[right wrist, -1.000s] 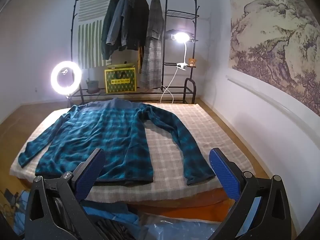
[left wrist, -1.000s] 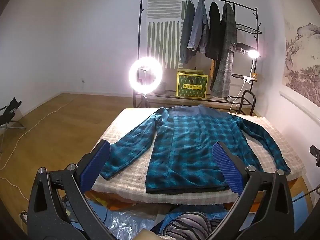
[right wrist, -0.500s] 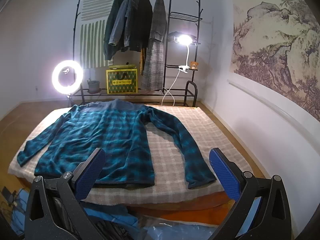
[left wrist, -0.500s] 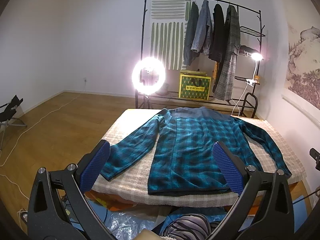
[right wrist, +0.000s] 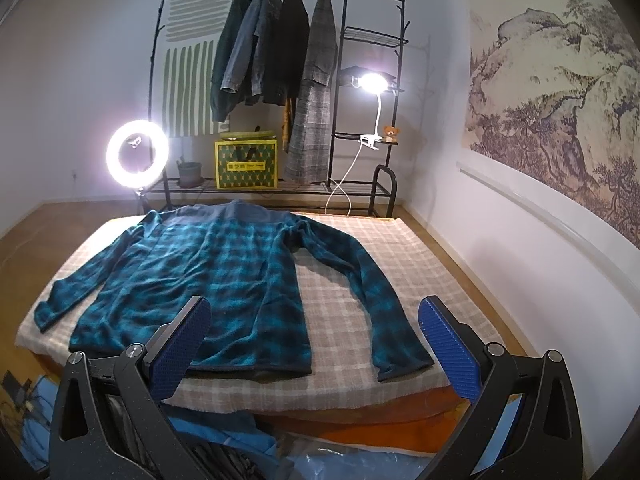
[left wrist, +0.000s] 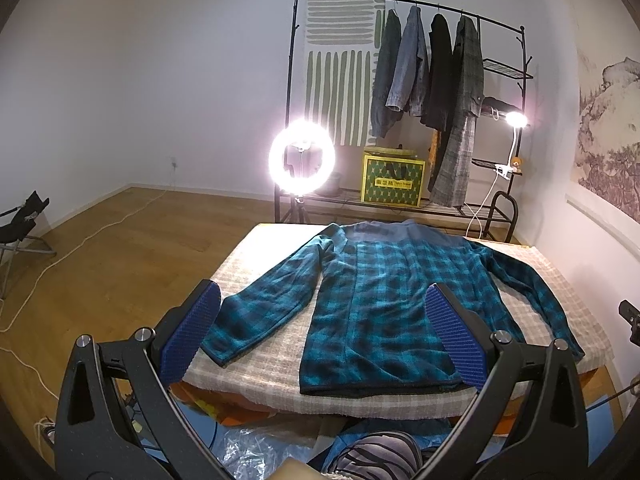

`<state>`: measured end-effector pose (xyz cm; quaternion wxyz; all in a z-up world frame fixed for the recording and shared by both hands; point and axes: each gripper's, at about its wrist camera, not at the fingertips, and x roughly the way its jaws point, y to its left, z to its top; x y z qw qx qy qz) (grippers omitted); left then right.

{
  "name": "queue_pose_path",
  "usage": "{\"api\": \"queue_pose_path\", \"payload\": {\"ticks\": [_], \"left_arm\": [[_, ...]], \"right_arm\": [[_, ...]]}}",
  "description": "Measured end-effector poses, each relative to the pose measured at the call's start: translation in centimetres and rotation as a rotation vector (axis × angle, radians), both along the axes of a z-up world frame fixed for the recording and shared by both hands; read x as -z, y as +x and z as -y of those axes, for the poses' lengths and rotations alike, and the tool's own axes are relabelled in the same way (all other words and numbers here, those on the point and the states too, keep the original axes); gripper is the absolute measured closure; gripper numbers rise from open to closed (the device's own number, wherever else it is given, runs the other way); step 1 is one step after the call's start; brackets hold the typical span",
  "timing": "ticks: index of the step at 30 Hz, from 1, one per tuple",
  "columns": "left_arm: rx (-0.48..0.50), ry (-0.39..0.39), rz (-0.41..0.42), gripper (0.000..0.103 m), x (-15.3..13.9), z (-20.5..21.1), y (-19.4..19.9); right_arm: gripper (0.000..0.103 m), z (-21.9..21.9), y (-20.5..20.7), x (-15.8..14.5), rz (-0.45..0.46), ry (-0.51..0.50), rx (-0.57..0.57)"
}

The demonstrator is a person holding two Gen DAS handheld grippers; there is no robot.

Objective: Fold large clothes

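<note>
A teal-and-black plaid long-sleeved shirt lies spread flat, back side up, on a low mattress covered with a beige checked cloth, its hem toward the grippers and its plain blue-grey shoulder panel at the far end. Both sleeves are stretched out and angled down to either side of the body.

The left gripper, black-framed with ribbed blue pads, is held above the near edge of the mattress with its jaws spread wide and nothing between them. Seen past it, the shirt's left cuff sits just ahead of its left pad and the lower hem runs just ahead of its right pad; neither pad touches the fabric.

The right gripper is likewise wide apart and empty, hanging short of the mattress edge. The shirt's hem lies ahead of its left finger, and the right sleeve's cuff ends between its two fingers, closer to the right one.

Beyond the far end of the mattress, well ahead of both grippers, stands a black metal clothes rack hung with dark jackets, a lit ring light off to the left, a yellow patterned box on the rack's lower shelf, and a bright clip-on lamp to the right. A landscape ink painting covers the wall on the right.
</note>
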<state>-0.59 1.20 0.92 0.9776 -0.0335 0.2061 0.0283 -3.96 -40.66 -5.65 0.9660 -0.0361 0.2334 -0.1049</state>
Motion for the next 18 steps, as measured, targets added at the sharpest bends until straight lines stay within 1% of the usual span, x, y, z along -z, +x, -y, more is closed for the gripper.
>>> {"api": "queue_pose_path", "payload": {"ticks": [18], "left_arm": [[0.0,-0.003,0.005,0.0,-0.24,-0.17,-0.11]], "right_arm": [[0.0,-0.3,-0.03,-0.21,-0.001,-0.003,-0.004]]}}
